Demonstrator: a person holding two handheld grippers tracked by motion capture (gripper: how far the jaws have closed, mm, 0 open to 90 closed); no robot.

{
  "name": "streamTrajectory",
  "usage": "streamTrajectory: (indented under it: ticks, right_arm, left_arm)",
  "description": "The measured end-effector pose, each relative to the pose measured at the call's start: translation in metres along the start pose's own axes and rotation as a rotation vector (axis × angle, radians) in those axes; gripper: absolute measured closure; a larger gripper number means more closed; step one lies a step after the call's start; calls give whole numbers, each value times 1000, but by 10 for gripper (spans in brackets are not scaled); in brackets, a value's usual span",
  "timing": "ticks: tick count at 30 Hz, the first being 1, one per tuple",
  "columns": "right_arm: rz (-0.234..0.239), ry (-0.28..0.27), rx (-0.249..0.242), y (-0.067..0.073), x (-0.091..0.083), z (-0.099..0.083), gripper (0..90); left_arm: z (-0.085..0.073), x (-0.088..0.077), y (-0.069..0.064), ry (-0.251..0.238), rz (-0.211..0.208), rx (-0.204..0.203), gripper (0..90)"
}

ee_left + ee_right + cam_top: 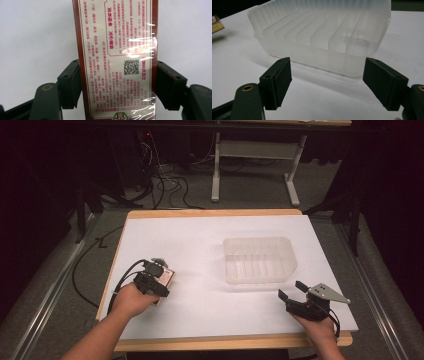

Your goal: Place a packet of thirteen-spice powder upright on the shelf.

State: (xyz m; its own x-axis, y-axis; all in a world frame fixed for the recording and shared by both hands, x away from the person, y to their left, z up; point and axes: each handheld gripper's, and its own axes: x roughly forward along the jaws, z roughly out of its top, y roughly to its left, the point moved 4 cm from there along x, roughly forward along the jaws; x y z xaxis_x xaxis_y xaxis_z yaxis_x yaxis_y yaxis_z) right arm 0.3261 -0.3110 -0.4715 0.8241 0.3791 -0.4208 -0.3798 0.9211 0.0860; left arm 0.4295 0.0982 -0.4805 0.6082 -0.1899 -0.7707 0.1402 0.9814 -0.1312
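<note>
Left hand-held gripper [117, 82] clenched on a red printed box [116, 50]; right hand-held gripper [327, 82] released, near a clear ribbed plastic container [319, 32] on the table [200, 245].

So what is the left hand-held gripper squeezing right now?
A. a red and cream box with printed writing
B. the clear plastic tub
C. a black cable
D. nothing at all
A: in the left gripper view, the left hand-held gripper has both black pads pressed on the sides of the box, while the clear tub sits apart on the table.
</note>
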Motion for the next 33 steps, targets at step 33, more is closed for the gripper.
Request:
streamTrajectory:
  ticks: [33]
  right_arm:
    - [48,-130,-46,23,-13,17,256]
  left_arm:
    - [-25,-60,-63,-469,-375,7,323]
